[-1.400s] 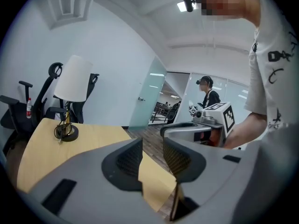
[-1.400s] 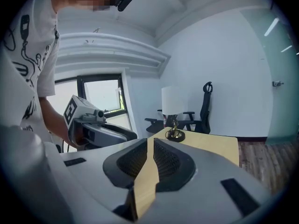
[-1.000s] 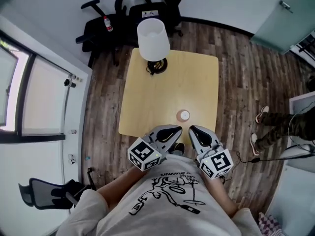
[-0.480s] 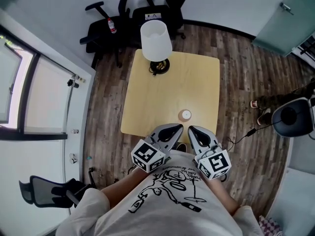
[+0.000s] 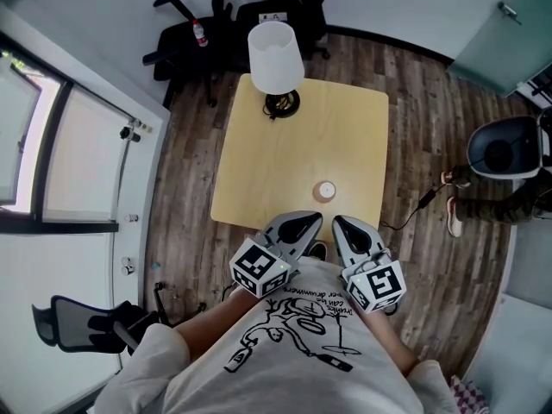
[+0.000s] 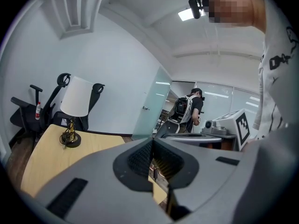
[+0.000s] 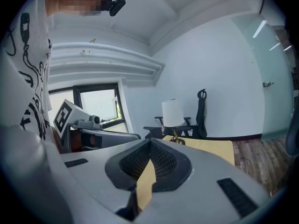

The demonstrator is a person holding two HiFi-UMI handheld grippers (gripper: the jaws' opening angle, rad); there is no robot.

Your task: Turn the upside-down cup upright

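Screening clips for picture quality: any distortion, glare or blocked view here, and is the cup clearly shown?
Head view: sharp, evenly lit, edges bent; the cup shows small on the table. Left gripper view: fisheye, dark corners, ceiling light glaring, the left gripper filling the lower half; no cup. Right gripper view: same fisheye, the right gripper blocking the lower half.

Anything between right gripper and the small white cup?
Nothing; head view shows only bare light-wood table between right gripper and small white cup.
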